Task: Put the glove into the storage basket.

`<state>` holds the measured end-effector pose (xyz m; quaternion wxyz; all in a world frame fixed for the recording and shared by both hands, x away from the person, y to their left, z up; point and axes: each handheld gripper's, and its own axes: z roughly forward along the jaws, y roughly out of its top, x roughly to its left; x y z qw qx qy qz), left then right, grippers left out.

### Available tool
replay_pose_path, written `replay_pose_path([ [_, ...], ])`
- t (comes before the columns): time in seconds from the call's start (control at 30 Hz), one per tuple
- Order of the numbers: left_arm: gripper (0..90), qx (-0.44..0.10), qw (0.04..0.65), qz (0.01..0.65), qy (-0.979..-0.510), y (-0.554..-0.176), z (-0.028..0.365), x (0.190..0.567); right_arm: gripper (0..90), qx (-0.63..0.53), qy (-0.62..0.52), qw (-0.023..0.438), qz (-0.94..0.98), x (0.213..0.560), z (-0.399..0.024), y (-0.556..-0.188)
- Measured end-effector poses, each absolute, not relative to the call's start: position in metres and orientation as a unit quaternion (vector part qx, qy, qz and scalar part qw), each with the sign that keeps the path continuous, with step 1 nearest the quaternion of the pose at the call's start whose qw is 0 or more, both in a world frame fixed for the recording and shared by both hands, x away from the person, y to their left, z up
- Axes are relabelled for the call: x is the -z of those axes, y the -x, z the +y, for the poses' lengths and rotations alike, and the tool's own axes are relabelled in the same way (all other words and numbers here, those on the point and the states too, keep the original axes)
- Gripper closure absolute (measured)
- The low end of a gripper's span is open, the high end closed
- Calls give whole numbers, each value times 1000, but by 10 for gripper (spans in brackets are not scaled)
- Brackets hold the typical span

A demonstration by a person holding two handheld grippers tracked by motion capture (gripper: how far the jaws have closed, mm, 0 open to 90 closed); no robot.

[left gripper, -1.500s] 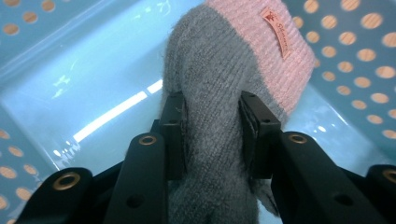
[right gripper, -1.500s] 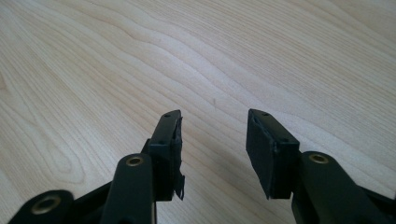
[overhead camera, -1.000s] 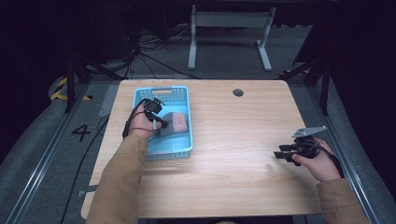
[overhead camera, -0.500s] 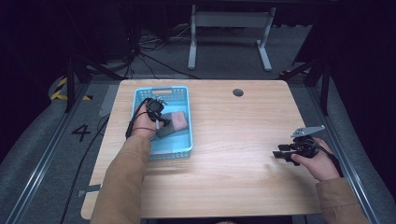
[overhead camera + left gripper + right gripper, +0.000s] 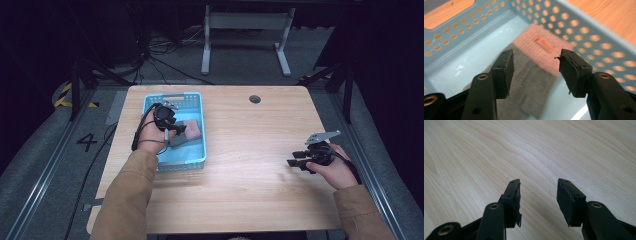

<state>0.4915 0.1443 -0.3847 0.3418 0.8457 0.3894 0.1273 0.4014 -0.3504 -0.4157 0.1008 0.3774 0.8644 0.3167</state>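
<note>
Both grippers gape, empty: the left gripper (image 5: 535,66), jaws just opened, hangs over the cloth (image 5: 534,72) in the basket (image 5: 196,131). Dipping again could snag it.

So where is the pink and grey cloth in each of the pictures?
High view: the cloth lies in the blue basket, left of the table's middle, beside the left tongs.
Left gripper view: the cloth is at the centre, on the basket floor past the open tongs.
Right gripper view: not in it; bare wooden table.
Shared landmark: the blue basket with round holes.
</note>
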Motion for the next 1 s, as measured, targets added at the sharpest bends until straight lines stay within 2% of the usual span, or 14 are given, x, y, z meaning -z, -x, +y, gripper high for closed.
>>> replay_pose_path([
  [0.6, 452, -97, 387, 334, -854, -411, 130, 344, 544, -298, -346, 83, 886, 431, -339, -401],
  [1.0, 432, -66, 389, 291, -872, -365, 112, 348, 539, -298, -330, 76, 892, 433, -328, -400],
])
